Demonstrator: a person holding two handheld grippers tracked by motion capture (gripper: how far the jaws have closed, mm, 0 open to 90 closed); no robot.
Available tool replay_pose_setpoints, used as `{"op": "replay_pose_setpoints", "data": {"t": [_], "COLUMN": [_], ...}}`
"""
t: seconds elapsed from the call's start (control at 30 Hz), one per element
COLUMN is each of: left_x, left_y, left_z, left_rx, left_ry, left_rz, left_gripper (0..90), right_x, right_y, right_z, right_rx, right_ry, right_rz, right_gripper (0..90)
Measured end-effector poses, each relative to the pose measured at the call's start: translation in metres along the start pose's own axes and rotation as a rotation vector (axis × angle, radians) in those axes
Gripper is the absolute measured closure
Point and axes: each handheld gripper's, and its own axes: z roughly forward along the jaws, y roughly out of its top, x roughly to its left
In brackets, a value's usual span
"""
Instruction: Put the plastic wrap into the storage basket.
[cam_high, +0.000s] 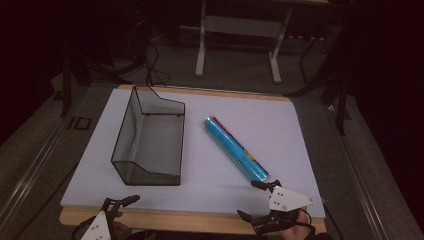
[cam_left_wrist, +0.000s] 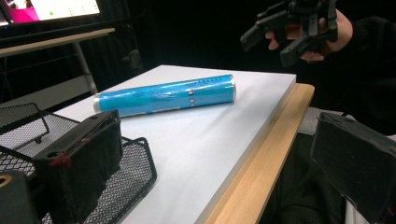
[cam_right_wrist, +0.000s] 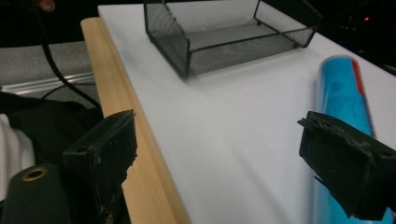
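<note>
A blue foil-wrapped tube (cam_high: 235, 147) lies diagonally on the white board (cam_high: 280, 130), right of centre. A black wire-mesh basket (cam_high: 150, 140) stands left of it, empty. My right gripper (cam_high: 248, 199) is open at the front edge, just short of the tube's near end. In the right gripper view the wide-apart jaws of the right gripper (cam_right_wrist: 224, 158) frame bare board, with the tube (cam_right_wrist: 343, 98) by the right jaw and the basket (cam_right_wrist: 224, 37) beyond. My left gripper (cam_high: 120, 201) is open at the front left corner. The left gripper view shows the left gripper (cam_left_wrist: 219, 158), the tube (cam_left_wrist: 166, 95), a basket corner (cam_left_wrist: 126, 177) and the right gripper (cam_left_wrist: 289, 28) in a hand.
The board rests on a wooden tabletop whose front edge (cam_high: 175, 217) runs along the bottom. A white table frame (cam_high: 240, 30) stands on the floor behind, with cables (cam_high: 152, 65) nearby. A lit screen (cam_left_wrist: 51, 9) is far off in the left gripper view.
</note>
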Motion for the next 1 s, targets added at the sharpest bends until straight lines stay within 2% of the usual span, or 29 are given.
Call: {"op": "replay_pose_setpoints", "data": {"t": [0.27,0.33,0.37,0.43,0.63,0.83,1.0], "left_x": [0.000,0.000,0.000,0.000,-0.001,-0.001,-0.001], "left_y": [0.000,0.000,0.000,-0.001,0.000,0.000,0.000], "left_z": [0.000,0.001,0.001,0.001,0.001,0.001,0.001], "left_rx": [-0.001,-0.004,-0.002,0.005,0.001,0.000,0.003], "left_ry": [-0.001,-0.002,-0.004,-0.004,-0.005,-0.005,-0.009], "left_rz": [0.003,-0.001,-0.002,0.005,0.003,0.002,0.003], "left_gripper": [2.7,2.7,2.7,2.7,2.7,2.7,2.7], "right_x": [-0.010,-0.012,-0.013,-0.015,-0.019,-0.031,-0.039], "right_y": [0.017,0.021,0.023,0.027,0.037,0.044,0.049], "right_z": [-0.005,-0.007,-0.007,-0.008,-0.003,0.003,0.012], "right_rx": [-0.033,-0.041,-0.035,-0.037,-0.013,-0.015,0.004], "right_ry": [0.006,0.013,-0.018,-0.015,-0.061,-0.068,-0.083], "right_rz": [0.029,0.012,0.000,-0.008,-0.041,-0.026,-0.042], "right_gripper": [10.0,9.7,9.7,9.7,9.7,9.7,9.7]}}
